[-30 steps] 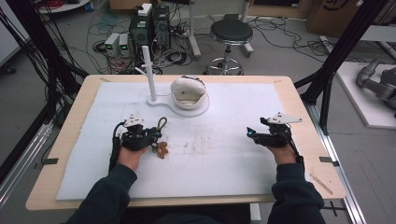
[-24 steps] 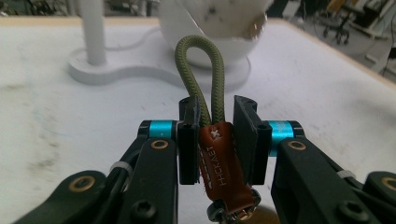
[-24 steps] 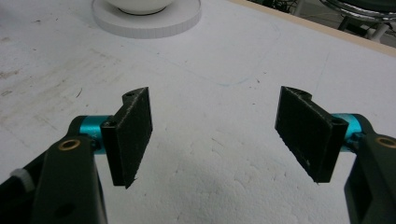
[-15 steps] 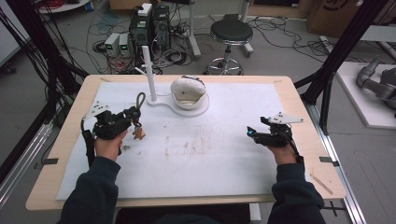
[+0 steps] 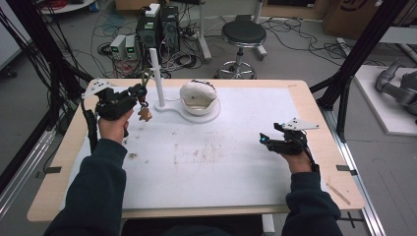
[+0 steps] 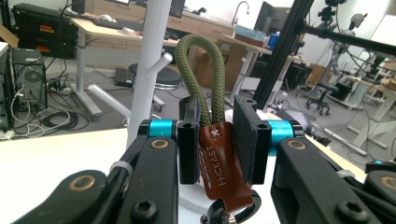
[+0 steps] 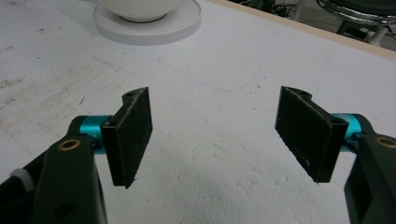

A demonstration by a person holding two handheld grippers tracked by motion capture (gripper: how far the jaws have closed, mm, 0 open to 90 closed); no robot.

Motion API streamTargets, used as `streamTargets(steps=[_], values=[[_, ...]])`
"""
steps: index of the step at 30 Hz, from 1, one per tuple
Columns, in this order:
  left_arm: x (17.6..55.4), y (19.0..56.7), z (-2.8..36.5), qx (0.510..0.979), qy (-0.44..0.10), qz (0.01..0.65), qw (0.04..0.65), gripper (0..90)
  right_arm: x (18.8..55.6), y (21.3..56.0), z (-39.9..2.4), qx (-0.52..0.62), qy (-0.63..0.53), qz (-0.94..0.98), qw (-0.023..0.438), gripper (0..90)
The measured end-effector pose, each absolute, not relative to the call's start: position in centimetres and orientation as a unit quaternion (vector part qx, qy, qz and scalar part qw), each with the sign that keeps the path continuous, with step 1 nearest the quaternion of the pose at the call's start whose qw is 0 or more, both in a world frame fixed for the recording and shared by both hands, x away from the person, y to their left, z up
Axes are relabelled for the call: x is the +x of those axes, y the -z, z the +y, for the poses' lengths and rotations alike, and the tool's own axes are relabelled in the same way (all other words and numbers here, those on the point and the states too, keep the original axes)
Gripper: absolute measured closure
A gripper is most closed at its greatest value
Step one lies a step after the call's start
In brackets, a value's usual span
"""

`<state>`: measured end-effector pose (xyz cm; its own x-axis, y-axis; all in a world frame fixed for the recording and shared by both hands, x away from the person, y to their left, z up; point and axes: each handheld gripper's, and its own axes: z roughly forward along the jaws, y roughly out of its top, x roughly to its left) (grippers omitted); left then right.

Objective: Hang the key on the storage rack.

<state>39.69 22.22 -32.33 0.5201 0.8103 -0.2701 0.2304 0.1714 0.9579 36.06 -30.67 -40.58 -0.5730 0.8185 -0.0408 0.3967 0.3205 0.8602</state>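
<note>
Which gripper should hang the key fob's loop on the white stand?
Left. The left gripper is shut on the key fob, its green loop upright beside the white stand. The right gripper is open and apart.

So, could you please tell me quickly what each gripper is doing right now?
Left tongs: shut on the keychain.
Right tongs: open, holding nothing.

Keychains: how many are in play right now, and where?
1. The keychain, with a green cord loop and brown leather tab, is clamped in the left gripper, raised beside the white peg stand. Others could be hidden inside the bowl.
</note>
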Motion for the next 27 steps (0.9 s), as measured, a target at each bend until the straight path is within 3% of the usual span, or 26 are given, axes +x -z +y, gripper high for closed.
streamTargets(steps=[13, 27], values=[[43.3, 32.8, 20.8, 0.633, -0.238, 0.472, 0.565, 71.9, 36.1, 40.6, -30.8, 0.391, -0.432, 0.776, 0.241, 27.7], [44.8, 34.1, 19.8, 0.649, -0.238, 0.482, 0.538, 70.8, 36.1, 40.7, -30.9, 0.392, -0.433, 0.776, 0.239, 27.7]])
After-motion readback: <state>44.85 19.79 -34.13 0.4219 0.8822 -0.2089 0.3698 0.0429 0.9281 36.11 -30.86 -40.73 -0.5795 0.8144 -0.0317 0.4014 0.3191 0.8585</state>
